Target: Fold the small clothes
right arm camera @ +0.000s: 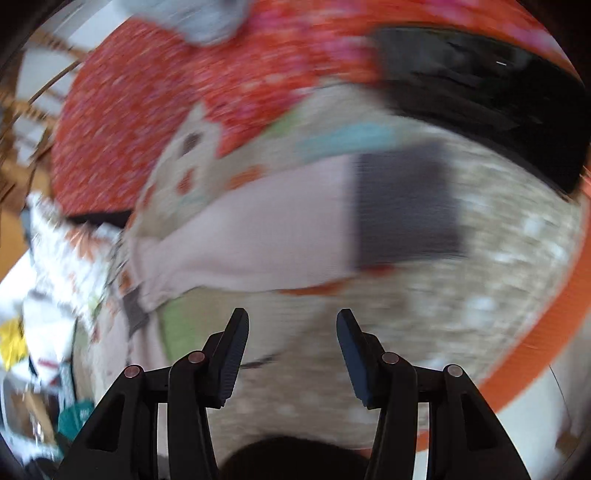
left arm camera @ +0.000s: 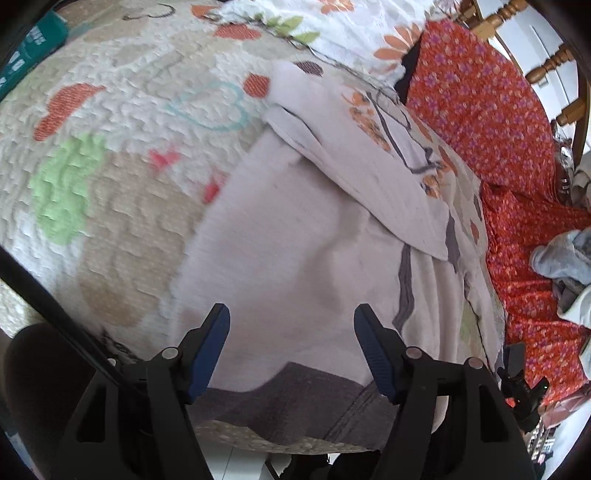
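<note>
So, my left gripper (left arm camera: 291, 314) has its blue-padded jaws standing wide, nothing pinched between them; they hover over the pale pinkish-white knit garment with dark grey trim (left arm camera: 295, 236). No contact that I can make out, pads seem just above the cloth. That garment lies on the quilted bedspread with orange, green and teal heart shapes (left arm camera: 110, 147), which I take as landmark. Its grey hem band (left arm camera: 295, 402) sits at the near edge of the quilt, right under my left jaws. One part of the garment is folded over on top, running toward the far side of the quilt.

My right gripper (right arm camera: 291, 321) is also parted, about half wide, empty, jaws above bare quilt (right arm camera: 424, 314) just beside the garment (right arm camera: 258, 240). Right view is badly smeared, so details are rough. A dark grey panel (right arm camera: 402, 206) of the garment shows there, on the quilt beyond my right jaws.

Beyond the quilt's far edge: a red cloth with small purple flowers (left arm camera: 480, 122), touching the quilt. On that red cloth, well apart from the garment, a bundle of light blue-grey clothing (left arm camera: 561, 258). A white cloth with orange flowers (left arm camera: 351, 29) lies at the quilt's far end. Turned wooden rails (left arm camera: 546, 66) stand past the red cloth.
</note>
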`<state>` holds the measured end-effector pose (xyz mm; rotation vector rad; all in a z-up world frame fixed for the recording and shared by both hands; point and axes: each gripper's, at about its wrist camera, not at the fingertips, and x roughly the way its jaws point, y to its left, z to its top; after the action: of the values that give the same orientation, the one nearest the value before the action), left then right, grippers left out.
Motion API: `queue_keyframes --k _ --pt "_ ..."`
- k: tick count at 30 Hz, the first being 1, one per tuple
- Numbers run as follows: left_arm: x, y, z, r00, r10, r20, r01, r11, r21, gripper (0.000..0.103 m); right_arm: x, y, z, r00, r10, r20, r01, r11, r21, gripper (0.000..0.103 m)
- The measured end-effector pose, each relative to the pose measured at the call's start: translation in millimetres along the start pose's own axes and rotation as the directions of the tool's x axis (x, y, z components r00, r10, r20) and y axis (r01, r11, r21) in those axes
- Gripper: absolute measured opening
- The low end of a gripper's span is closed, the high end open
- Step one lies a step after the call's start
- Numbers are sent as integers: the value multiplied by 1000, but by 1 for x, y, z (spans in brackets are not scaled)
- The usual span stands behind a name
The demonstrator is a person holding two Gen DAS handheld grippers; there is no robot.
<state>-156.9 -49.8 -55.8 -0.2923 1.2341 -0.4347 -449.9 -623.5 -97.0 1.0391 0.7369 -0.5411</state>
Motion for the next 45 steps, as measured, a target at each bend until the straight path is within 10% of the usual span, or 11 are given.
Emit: queue_keyframes --k 8,11,24,33,40,42,45 --pt "-7 -22 -12 1000 8 1 -8 998 69 69 12 0 19 978 -42 207 35 999 36 53" --pt "-15 -17 -13 1000 16 11 -17 998 61 69 17 3 29 975 -60 213 56 998 27 5" --pt "-47 -10 24 993 11 117 -21 997 81 70 -73 59 94 880 -174 442 220 974 -54 4" --pt "-34 -9 104 979 14 202 -38 992 118 74 -25 226 41 960 33 277 87 908 -409 4" --pt "-33 44 126 935 86 343 -131 985 110 76 57 381 -54 987 153 51 -87 769 -633 4" --pt "-24 60 132 946 154 285 -174 984 46 76 84 413 -80 988 151 12 -103 726 -680 4" --pt "-27 82 143 968 34 250 -25 999 -36 76 122 449 -112 990 137 -30 -115 671 -733 4"
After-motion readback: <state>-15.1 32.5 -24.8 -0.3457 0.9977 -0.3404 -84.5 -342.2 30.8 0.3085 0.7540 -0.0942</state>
